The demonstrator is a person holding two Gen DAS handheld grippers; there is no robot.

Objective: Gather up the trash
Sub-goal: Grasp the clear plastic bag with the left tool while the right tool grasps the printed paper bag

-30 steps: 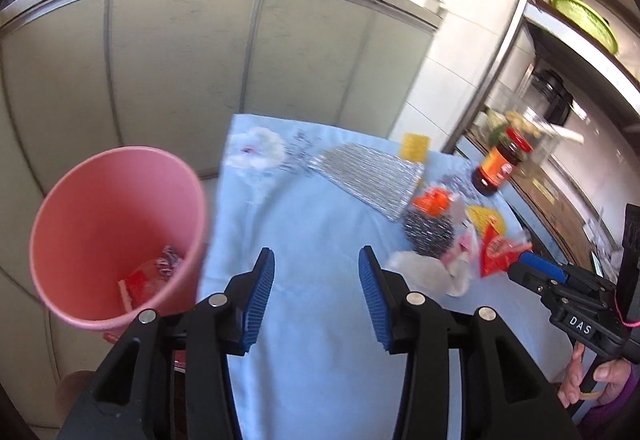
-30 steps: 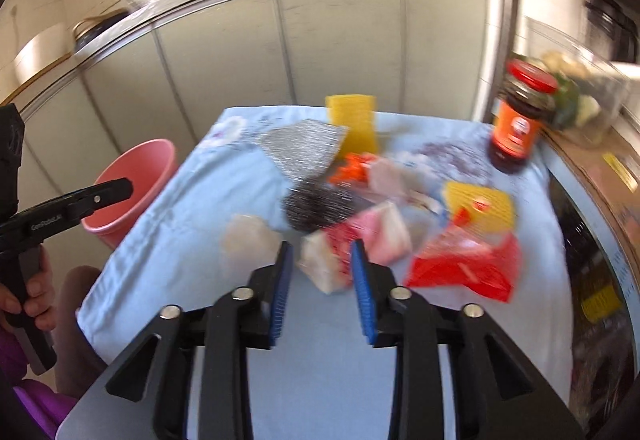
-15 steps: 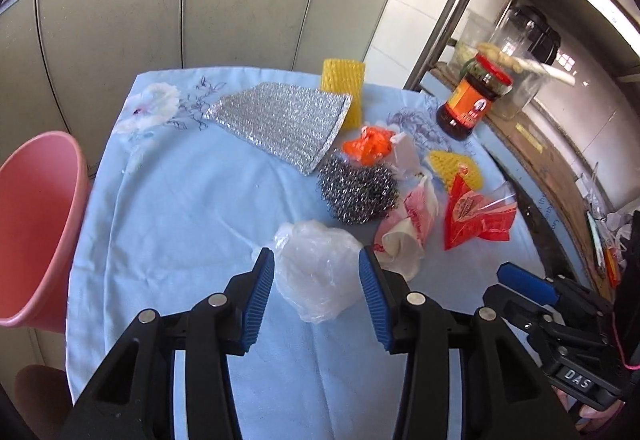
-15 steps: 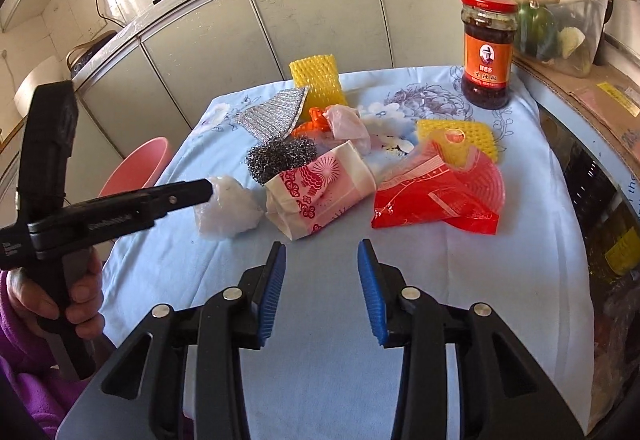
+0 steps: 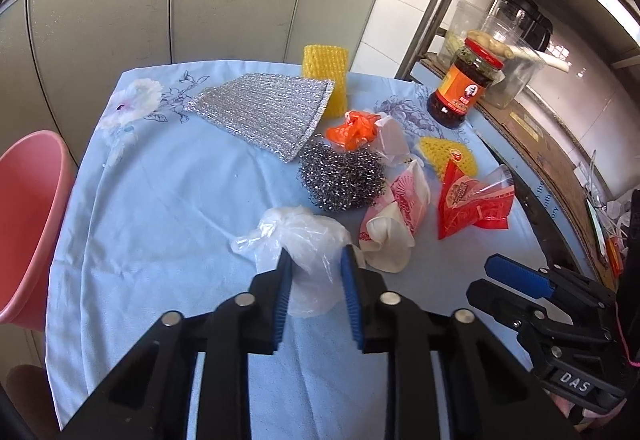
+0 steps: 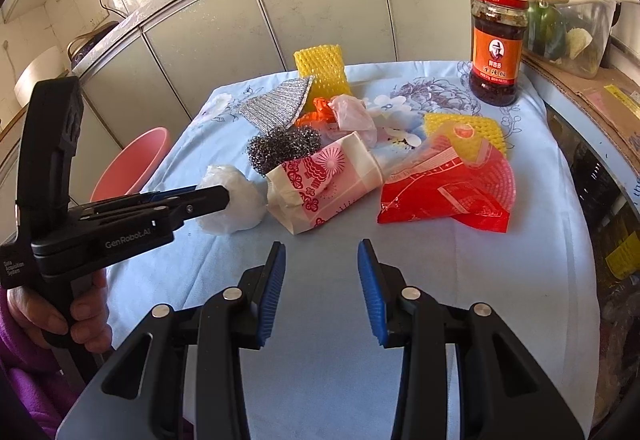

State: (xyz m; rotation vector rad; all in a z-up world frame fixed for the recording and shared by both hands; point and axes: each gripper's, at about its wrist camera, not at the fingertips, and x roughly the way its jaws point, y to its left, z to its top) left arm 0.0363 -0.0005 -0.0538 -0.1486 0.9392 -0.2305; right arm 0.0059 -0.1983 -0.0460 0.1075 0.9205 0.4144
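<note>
Trash is spread across the blue-clothed bench (image 5: pixel 168 208), and the left gripper (image 5: pixel 316 272) is right on its piece: a crumpled clear plastic bag (image 5: pixel 304 236) at the near edge of the pile, just beside the steel wool ball (image 5: pixel 342 176). The fingers are closing with the bag bulging between them, and the blue pads look to be pressing into the film on both sides. From the right wrist view the same grip shows side-on, the fingertips buried in the white wad (image 6: pixel 234 200).

That bag should handle as almost weightless, soft and slippery; it will squash flat rather than resist, so a bite deep across the bunched middle looks safer than a pinch on a loose flap, which could slide out.

The right gripper (image 6: pixel 322 280) hangs over bare cloth, fingers apart and holding nothing, pointed toward the pink paper wrapper (image 6: pixel 324 180) and the red foil packet (image 6: pixel 444 192) beyond it. Both look light and crinkly, the paper one stiff enough to take by its folded body.

The pink bin (image 5: pixel 28 224) waits off the bench's left edge, the likely drop point. The chilli sauce jar (image 6: pixel 498 44) stands upright at the back, well apart from the action.
</note>
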